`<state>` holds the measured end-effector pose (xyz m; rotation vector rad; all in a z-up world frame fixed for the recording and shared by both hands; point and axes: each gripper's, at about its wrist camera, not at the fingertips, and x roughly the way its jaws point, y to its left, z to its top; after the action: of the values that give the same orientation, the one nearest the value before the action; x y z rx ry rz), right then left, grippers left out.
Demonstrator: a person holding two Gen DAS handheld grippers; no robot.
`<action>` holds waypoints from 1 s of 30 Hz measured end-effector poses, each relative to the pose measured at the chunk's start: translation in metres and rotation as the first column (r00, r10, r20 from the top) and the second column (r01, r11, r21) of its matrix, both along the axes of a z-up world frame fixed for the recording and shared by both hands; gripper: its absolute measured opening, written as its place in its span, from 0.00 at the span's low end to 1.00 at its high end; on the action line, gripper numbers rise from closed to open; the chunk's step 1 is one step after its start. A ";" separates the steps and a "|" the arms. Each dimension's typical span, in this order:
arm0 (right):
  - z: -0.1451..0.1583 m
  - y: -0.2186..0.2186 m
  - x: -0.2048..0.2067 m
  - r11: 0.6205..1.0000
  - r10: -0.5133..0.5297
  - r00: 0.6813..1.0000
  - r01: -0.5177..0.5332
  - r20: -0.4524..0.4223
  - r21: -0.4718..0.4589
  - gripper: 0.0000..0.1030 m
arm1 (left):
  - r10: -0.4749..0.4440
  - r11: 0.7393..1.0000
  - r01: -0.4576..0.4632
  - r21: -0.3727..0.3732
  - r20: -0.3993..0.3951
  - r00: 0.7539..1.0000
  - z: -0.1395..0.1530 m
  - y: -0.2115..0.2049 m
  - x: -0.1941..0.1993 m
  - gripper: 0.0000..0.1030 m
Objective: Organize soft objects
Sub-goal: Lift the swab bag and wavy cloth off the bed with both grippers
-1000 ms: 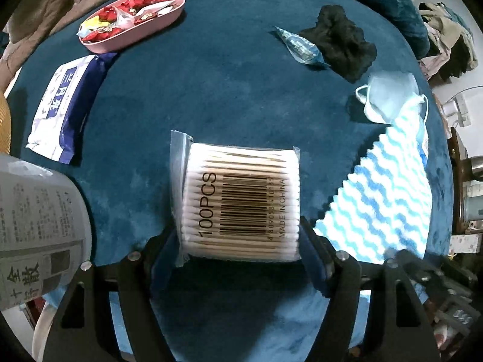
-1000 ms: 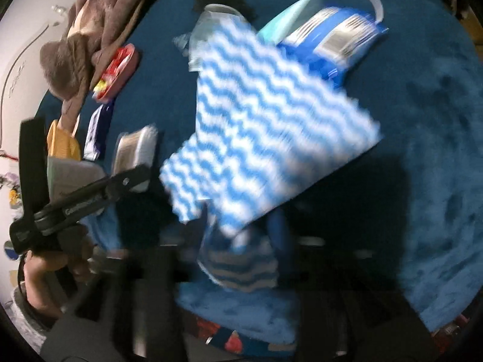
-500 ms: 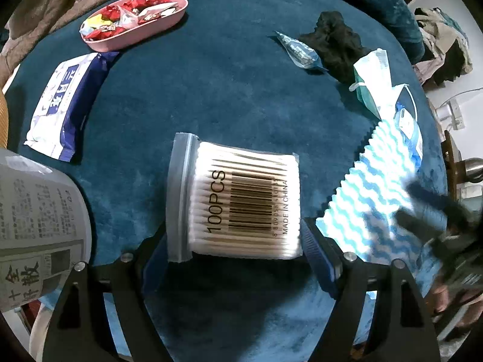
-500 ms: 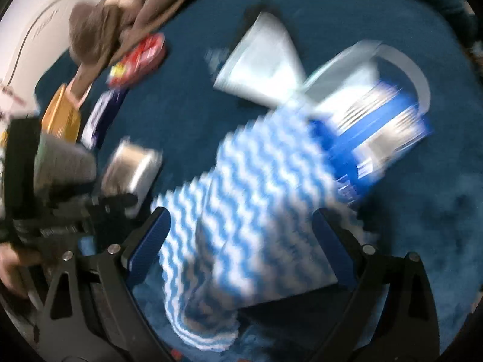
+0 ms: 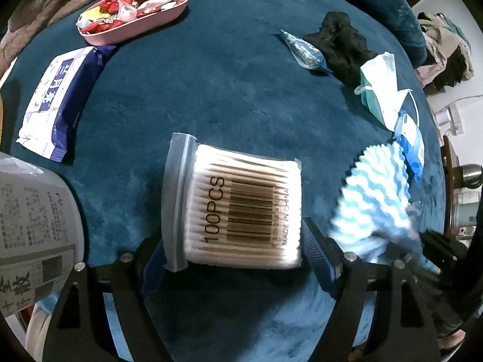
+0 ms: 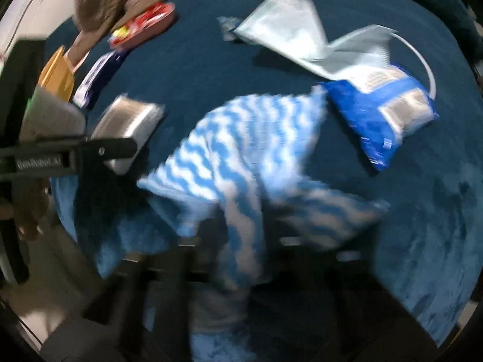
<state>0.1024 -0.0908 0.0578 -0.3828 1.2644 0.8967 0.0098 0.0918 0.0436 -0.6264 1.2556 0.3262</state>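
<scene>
While your right gripper [image 6: 238, 241], jaws just closing, pinches the limp blue-and-white wavy cloth [image 6: 241, 150] beside the clear cotton-swab bag [image 5: 241, 211], gather a bunched fold; your left gripper [image 5: 238, 256] straddles that bag, jaws apart.

Left claw [image 5: 238, 256] spread wide, pointing steeply down; right claw [image 6: 241, 235] just pinched closed.

Cloth [image 6: 241, 150] blue-white zigzag; blanket [image 5: 211, 90] teal; tray [image 5: 135, 27] pink.

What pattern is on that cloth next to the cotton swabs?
Blue and white wavy stripes on the cloth; sharpest in the left wrist view.
</scene>
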 end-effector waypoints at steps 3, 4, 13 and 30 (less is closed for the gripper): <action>0.006 -0.013 0.007 0.996 -0.069 0.997 0.070 -0.035 0.048 0.13 | 0.008 1.000 -0.008 -0.006 -0.008 1.000 -0.005 0.001 0.004 0.78; 0.008 -0.017 0.008 0.995 -0.084 0.996 0.086 -0.040 0.060 0.13 | 0.005 1.000 -0.005 -0.003 -0.017 1.000 -0.006 0.001 0.005 0.73; 0.033 -0.024 0.000 0.986 -0.100 0.994 0.104 -0.041 0.131 0.13 | -0.037 0.996 0.036 0.077 0.015 0.999 0.023 -0.009 0.000 0.71; 0.111 0.012 -0.015 0.956 -0.070 0.997 0.055 0.042 0.289 0.13 | -0.015 0.984 -0.013 0.179 0.153 0.988 0.108 -0.005 -0.014 0.71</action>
<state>0.0871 -0.0790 0.1687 -0.1335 1.0728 0.9942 -0.0039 0.0870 0.1512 -0.4870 1.0657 0.3788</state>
